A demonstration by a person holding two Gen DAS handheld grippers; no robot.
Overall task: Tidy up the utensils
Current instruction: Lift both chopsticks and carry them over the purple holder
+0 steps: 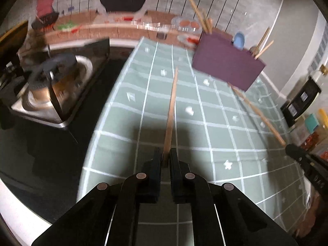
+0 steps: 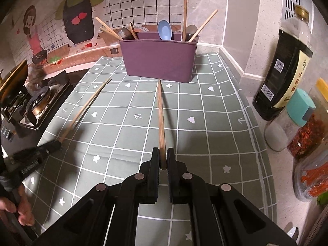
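Most utensils already stand in the purple holder (image 2: 158, 60) on the checked mat (image 2: 215, 127). Two chopsticks remain outside: the left gripper (image 1: 165, 157) clamps one chopstick (image 1: 171, 112), the right gripper (image 2: 163, 157) the other chopstick (image 2: 161, 119), both aimed toward the holder

Grey countertop (image 2: 264, 41), green grid-patterned mat (image 2: 127, 127) spread over its middle, purple utensil holder (image 2: 158, 59) upright at the mat's far edge, gas stove (image 2: 37, 104) off the left edge, sauce bottle (image 2: 285, 71) and spice jars (image 2: 295, 121) (one teal-capped) beyond the right edge.
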